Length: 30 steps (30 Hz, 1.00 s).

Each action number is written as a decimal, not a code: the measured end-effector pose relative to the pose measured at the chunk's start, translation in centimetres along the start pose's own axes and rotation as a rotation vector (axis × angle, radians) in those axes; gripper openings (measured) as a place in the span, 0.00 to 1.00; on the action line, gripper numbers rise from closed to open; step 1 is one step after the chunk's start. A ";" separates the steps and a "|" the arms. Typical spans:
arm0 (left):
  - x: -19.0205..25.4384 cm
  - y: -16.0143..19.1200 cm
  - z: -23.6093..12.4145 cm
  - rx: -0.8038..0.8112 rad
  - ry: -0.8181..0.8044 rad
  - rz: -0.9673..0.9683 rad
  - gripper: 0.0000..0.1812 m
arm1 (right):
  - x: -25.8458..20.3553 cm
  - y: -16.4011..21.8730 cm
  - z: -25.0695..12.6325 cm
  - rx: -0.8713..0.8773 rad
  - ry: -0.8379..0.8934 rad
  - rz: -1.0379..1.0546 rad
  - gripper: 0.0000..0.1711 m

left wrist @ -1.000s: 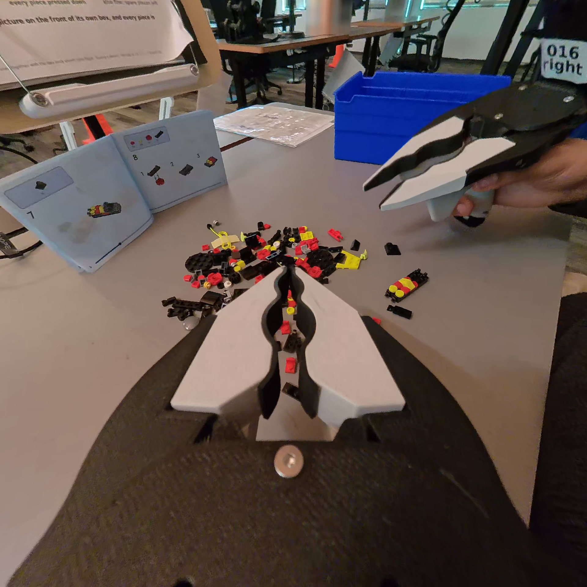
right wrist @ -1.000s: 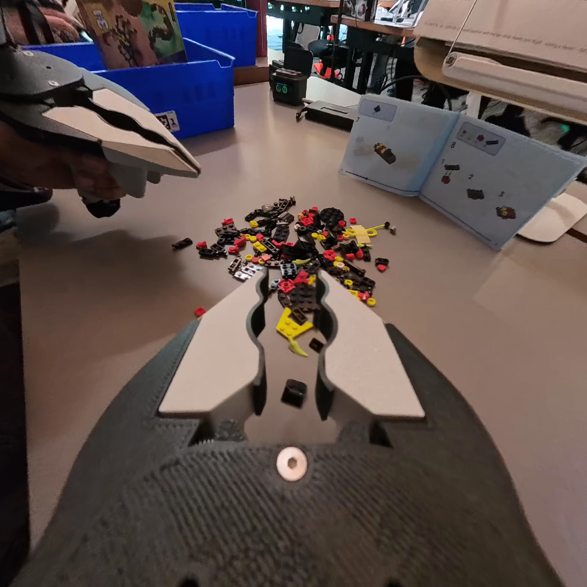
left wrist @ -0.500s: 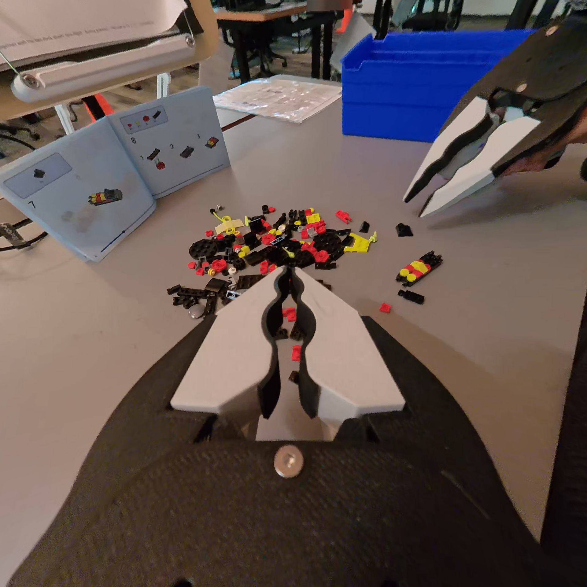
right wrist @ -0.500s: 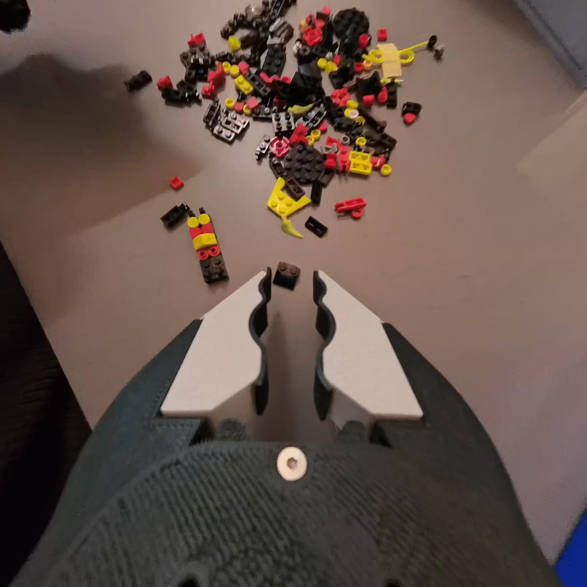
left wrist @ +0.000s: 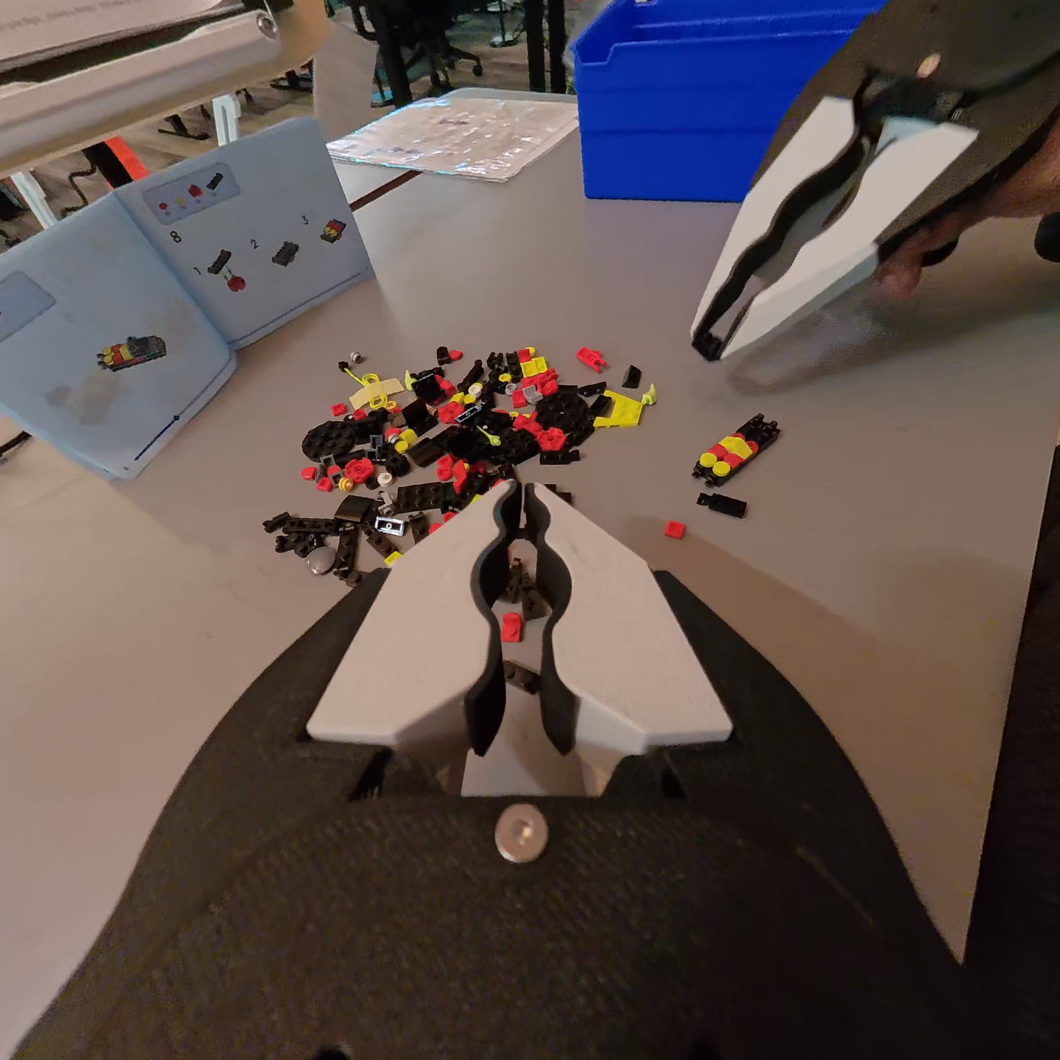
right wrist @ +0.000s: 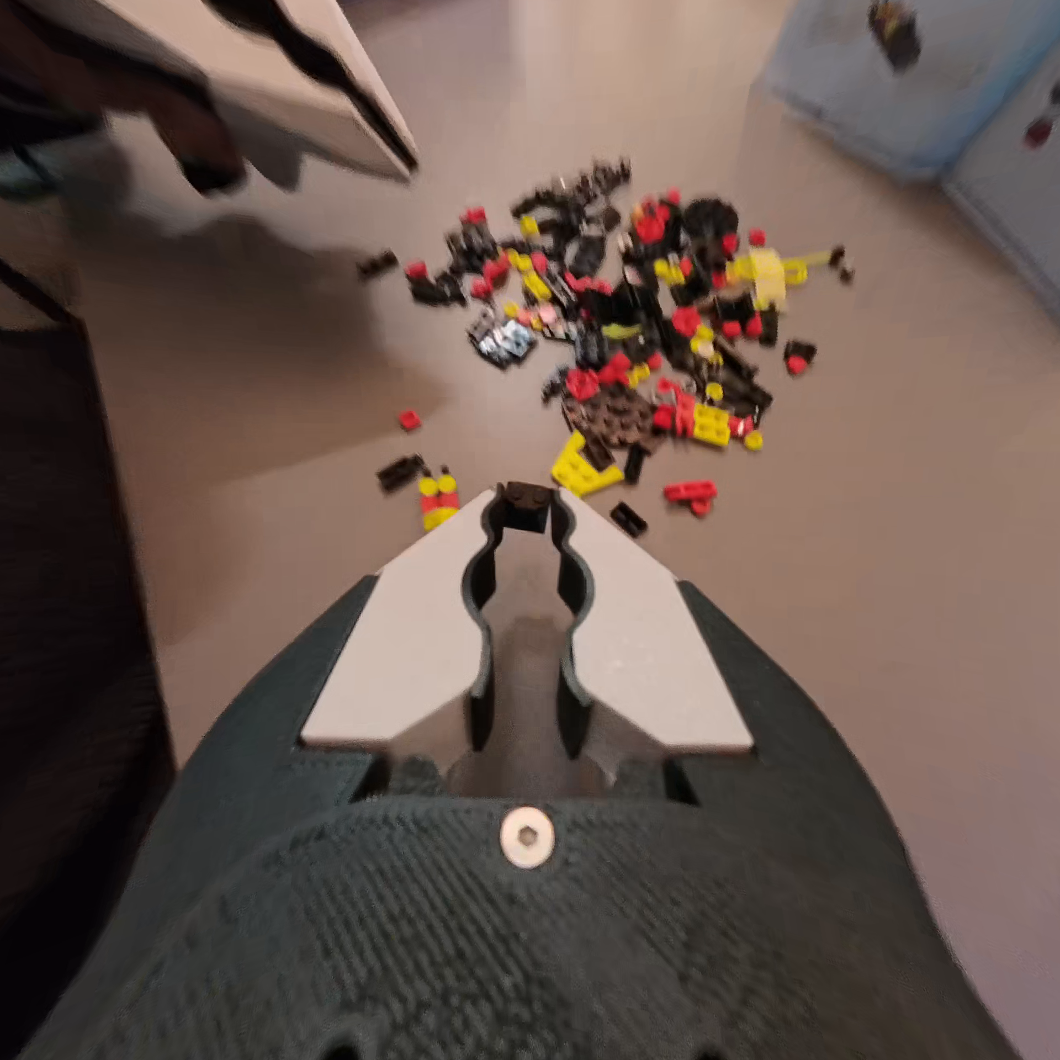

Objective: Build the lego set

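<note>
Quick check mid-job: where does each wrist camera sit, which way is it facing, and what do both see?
Left wrist view: on the left hand-held gripper, shut, facing the brick pile, booklet and blue bin; right hand-held gripper and hand at upper right.
Right wrist view: on the right gripper, angled down, gripping a black brick; left gripper at upper left.
Shared: pile, booklet, small assembly.

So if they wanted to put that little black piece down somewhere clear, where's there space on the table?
Bare table lies left of the brick pile, below the instruction booklet. More lies between the pile and the blue bin. It is crowded in the pile itself and by the small built model to its right.
</note>
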State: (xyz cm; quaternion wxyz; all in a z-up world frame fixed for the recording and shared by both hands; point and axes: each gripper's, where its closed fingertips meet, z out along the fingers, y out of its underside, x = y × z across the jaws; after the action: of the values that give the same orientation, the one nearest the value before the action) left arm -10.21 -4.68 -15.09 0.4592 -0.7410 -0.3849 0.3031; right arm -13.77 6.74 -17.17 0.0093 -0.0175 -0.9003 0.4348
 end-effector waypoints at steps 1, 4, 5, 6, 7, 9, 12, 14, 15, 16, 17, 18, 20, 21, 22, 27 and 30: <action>0.1 0.1 0.0 -0.003 0.006 0.001 0.00 | -0.5 -0.8 -0.4 0.036 -0.028 -0.001 0.08; 0.8 0.2 0.1 -0.008 0.045 0.006 0.00 | -1.3 -0.7 -1.0 0.027 -0.075 -0.039 0.08; 1.1 0.3 0.2 -0.012 0.056 0.012 0.00 | -1.3 0.1 -0.9 -0.016 -0.076 -0.065 0.08; 1.4 0.3 0.2 -0.017 0.066 0.022 0.00 | -1.3 0.9 -0.7 -0.054 -0.076 -0.095 0.08; 1.7 0.4 0.3 -0.022 0.076 0.036 0.00 | -1.3 1.4 -0.4 -0.081 -0.074 -0.117 0.08; 2.4 0.6 0.4 -0.033 0.100 0.065 0.01 | -1.9 1.9 0.1 -0.105 -0.108 -0.126 0.08; 3.9 1.2 0.7 -0.065 0.152 0.074 0.00 | -3.1 1.9 0.6 -0.115 -0.163 -0.118 0.08; 5.4 1.4 0.9 -0.092 0.209 0.047 0.00 | -3.4 2.1 0.8 -0.129 -0.164 -0.129 0.08; 6.2 1.5 1.0 -0.102 0.238 0.044 0.00 | -3.4 2.2 0.9 -0.133 -0.162 -0.141 0.08; 6.9 1.6 1.1 -0.112 0.257 0.052 0.00 | -3.3 2.4 0.9 -0.138 -0.155 -0.149 0.08; 7.4 1.7 1.3 -0.122 0.266 0.069 0.01 | -3.3 2.5 1.0 -0.142 -0.155 -0.150 0.08; 7.8 1.8 1.5 -0.129 0.268 0.094 0.02 | -3.4 2.5 1.0 -0.144 -0.159 -0.146 0.08; 8.3 1.9 2.1 -0.137 0.256 0.142 0.07 | -3.4 2.6 1.2 -0.145 -0.167 -0.134 0.08; 8.5 1.9 2.4 -0.142 0.250 0.157 0.11 | -3.4 2.6 1.3 -0.146 -0.172 -0.130 0.08; 8.8 1.9 2.7 -0.147 0.257 0.164 0.14 | -3.4 2.7 1.3 -0.147 -0.177 -0.129 0.08; 10.4 0.8 4.1 -0.136 0.328 0.141 0.21 | -3.6 2.7 1.4 -0.143 -0.186 -0.125 0.08; 10.1 0.5 5.2 -0.143 0.330 0.172 0.22 | -3.6 2.6 1.5 -0.141 -0.189 -0.127 0.08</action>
State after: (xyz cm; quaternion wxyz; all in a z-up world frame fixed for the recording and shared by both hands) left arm -9.02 6.08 -18.59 0.4348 -0.8415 -0.2601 0.1876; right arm -10.16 7.06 -20.19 -0.0492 0.0801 -0.9249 0.3685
